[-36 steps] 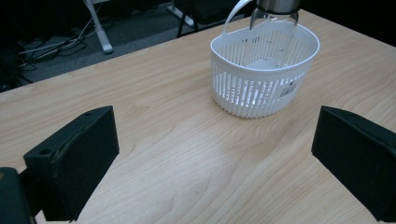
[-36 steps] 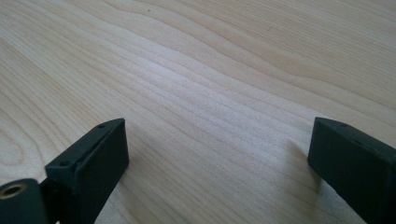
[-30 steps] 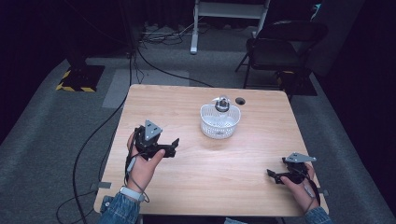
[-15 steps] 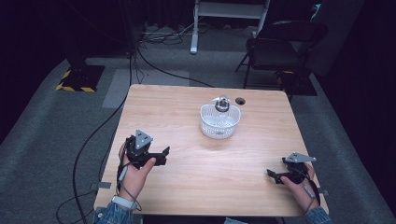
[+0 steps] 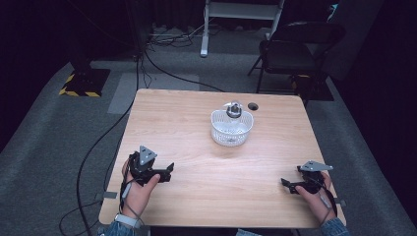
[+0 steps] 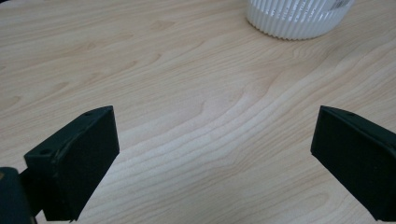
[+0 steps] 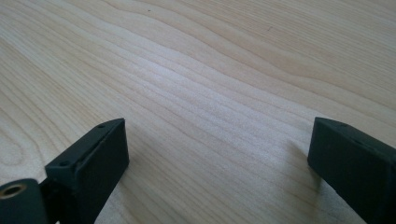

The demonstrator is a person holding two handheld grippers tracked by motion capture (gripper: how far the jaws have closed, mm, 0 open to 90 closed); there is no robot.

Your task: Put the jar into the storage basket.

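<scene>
Resting both hands near the table's front edge, well apart from the white basket.
Left gripper and right gripper gape wide, empty, apparently idle between moves.

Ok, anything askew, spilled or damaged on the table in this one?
Nothing stands out. The white basket sits upright on the table, a grey metal object at its far rim. Left gripper and right gripper are open and empty.

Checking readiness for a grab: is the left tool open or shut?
Open. In the left gripper view the left tool has its two black jaws wide apart, bare table between them.
</scene>
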